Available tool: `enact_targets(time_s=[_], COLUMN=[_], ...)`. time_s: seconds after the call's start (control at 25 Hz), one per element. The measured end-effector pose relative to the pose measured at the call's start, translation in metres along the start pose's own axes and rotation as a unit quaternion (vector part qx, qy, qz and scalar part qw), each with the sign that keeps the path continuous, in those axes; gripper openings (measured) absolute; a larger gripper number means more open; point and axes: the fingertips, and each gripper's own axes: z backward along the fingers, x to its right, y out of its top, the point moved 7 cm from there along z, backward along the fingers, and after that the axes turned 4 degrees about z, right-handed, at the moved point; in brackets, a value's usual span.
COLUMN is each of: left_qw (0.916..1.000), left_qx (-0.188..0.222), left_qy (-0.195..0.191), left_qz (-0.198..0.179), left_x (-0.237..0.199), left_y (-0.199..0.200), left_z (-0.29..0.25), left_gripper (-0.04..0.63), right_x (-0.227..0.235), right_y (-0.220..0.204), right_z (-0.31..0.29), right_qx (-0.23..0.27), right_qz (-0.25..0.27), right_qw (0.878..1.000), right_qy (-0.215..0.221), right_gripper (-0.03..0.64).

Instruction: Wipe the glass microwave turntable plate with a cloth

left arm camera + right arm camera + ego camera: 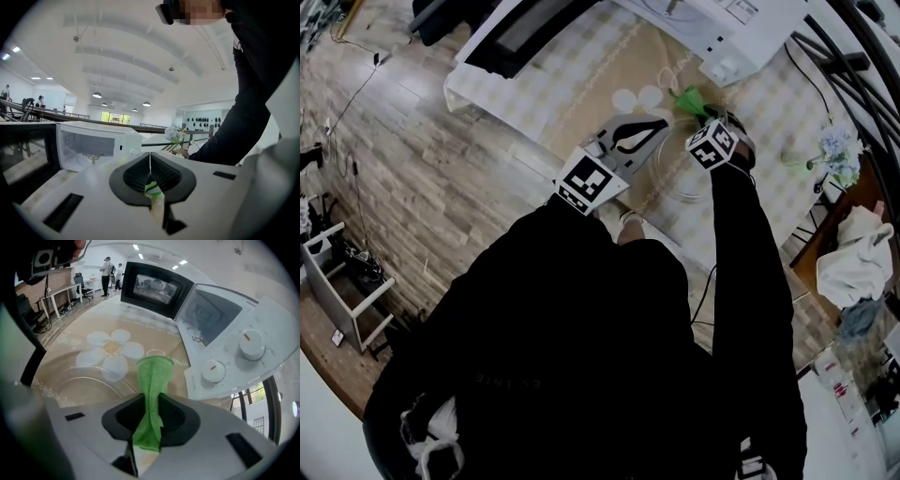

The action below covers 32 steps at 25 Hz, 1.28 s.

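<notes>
The glass turntable plate (680, 183) (77, 380) rests on the flowered tablecloth in front of me, clear and hard to make out. My left gripper (661, 124) (150, 161) is at its left rim with jaws shut; a thin pale-green sliver (153, 189) between them looks like the plate's edge. My right gripper (705, 114) (152, 397) hovers at the plate's far side, shut on a green cloth (687, 97) (153, 373). The cloth sticks out past the jaws, just beyond the plate's rim.
A white microwave (712, 28) (225, 319) (93, 140) stands at the back of the table (581, 89) with its door (520, 33) swung open to the left. A vase of pale flowers (836, 150) stands on the right. White cloths (853, 258) lie on a chair.
</notes>
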Motion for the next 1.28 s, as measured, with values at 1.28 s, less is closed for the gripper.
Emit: enact_targets(time_s=[1.28], left_qw=[0.9996], left_qx=[-0.010], left_qy=[-0.025], left_qz=[0.007], left_x=[-0.011], left_y=[-0.008], left_z=[0.026], left_gripper=[0.023], right_x=[-0.154], right_y=[0.049], right_z=[0.030], right_qx=[-0.017], right_qz=[0.032], right_qw=[0.972], right_qy=[0.230], right_gripper=[0.091])
